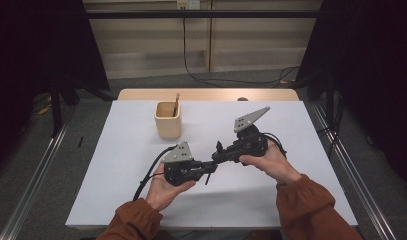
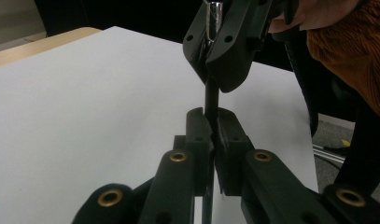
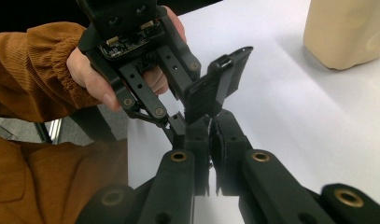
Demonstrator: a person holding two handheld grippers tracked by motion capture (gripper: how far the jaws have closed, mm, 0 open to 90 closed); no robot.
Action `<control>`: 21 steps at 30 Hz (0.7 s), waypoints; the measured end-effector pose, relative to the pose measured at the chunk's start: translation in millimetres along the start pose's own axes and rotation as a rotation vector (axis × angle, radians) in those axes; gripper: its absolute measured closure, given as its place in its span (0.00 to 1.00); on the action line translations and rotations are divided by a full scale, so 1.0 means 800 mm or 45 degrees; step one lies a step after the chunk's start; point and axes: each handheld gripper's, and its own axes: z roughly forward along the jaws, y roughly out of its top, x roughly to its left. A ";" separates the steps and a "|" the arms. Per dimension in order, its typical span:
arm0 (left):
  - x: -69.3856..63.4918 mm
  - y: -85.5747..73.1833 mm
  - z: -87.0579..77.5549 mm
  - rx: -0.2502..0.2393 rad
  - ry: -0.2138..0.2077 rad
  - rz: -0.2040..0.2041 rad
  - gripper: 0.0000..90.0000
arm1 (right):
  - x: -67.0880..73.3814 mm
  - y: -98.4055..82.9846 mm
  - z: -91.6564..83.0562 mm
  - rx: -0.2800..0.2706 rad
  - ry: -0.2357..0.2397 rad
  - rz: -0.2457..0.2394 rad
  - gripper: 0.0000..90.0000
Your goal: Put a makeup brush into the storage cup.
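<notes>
Held thing: a thin dark rod with a shiny metal end, upright in the left gripper view, gripped at both ends above the middle of the bench, nearer its near edge.
Left gripper: matt black plastic with brass rivets; fingers clenched on the rod's lower part.
Right gripper: same black build, grey three-cornered plate on top; fingers clenched on the rod's other end, tip to tip with the left gripper.
Hands: both in rust corduroy sleeves, coming in over the near edge.
Cup: pale, square with rounded corners, smooth, a wooden stick standing inside; towards the far edge, left of centre, well apart from the grippers.
Bench surface: flat white sheet, matt; wood strip along the far edge.
Open room: bare white stretches at both side edges and the right far corner.
</notes>
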 end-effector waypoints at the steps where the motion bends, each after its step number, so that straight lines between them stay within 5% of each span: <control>1: 0.000 0.000 0.000 0.000 0.001 0.000 0.95 | 0.000 -0.001 0.000 -0.009 0.006 0.004 0.95; 11: -0.001 0.000 -0.001 0.000 -0.007 0.012 0.95 | 0.000 -0.005 0.000 -0.039 0.020 -0.012 0.94; 21: -0.001 -0.001 -0.001 -0.003 -0.008 0.018 0.95 | 0.002 -0.006 -0.001 -0.068 0.009 -0.037 0.80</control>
